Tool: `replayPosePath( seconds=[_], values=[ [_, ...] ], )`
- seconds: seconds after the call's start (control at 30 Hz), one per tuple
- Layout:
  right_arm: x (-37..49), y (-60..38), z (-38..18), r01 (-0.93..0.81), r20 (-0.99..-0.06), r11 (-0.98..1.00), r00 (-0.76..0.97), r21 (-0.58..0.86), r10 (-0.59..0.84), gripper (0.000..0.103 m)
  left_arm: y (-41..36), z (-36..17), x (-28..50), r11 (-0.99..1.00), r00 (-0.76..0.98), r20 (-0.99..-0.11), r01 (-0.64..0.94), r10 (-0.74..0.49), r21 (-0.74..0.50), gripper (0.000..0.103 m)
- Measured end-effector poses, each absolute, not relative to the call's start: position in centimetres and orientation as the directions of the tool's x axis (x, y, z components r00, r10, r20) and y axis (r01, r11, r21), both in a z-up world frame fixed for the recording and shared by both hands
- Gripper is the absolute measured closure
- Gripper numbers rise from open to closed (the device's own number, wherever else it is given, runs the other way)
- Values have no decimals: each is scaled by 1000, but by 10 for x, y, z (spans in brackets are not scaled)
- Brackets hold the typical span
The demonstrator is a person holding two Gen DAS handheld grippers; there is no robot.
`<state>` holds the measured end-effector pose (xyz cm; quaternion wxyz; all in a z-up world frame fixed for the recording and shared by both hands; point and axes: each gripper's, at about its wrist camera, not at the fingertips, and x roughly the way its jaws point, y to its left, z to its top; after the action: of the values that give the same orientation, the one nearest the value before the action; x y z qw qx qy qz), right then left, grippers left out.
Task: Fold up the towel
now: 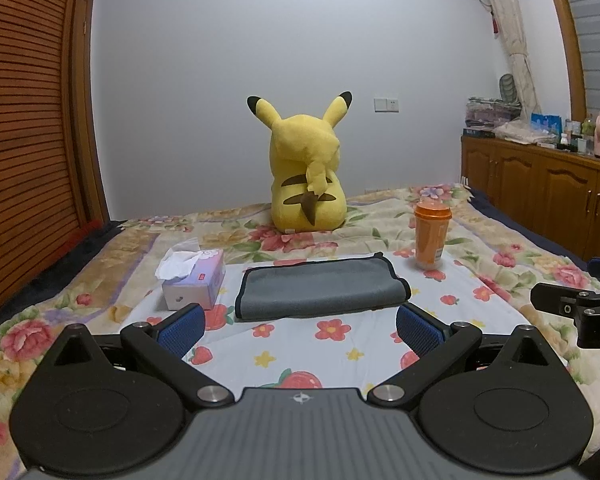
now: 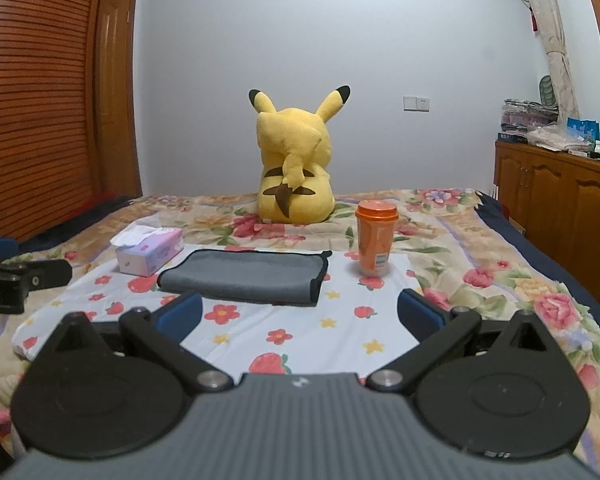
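A grey towel with a dark hem (image 1: 320,288) lies folded flat on a light floral cloth (image 1: 300,344) on the bed; it also shows in the right wrist view (image 2: 248,278). My left gripper (image 1: 300,330) is open and empty, just in front of the towel's near edge. My right gripper (image 2: 300,314) is open and empty, in front of the towel and a little to its right. Part of the right gripper shows at the right edge of the left wrist view (image 1: 572,308).
A tissue box (image 1: 194,280) stands left of the towel. An orange cup with a lid (image 1: 431,236) stands to its right. A yellow plush toy (image 1: 306,168) sits behind. A wooden wardrobe (image 1: 24,140) is at the left, a wooden cabinet (image 1: 540,188) at the right.
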<state>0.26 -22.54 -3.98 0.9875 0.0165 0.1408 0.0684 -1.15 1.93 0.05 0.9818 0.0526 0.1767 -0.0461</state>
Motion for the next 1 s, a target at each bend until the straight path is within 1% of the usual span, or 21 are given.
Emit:
replayPosePath(
  seconds=[1.0],
  values=[
    [2,-227,-40,-128,-276,990,951,54,138,0,21,0,-10,991,935,-350,102,-66,88,0]
  ],
)
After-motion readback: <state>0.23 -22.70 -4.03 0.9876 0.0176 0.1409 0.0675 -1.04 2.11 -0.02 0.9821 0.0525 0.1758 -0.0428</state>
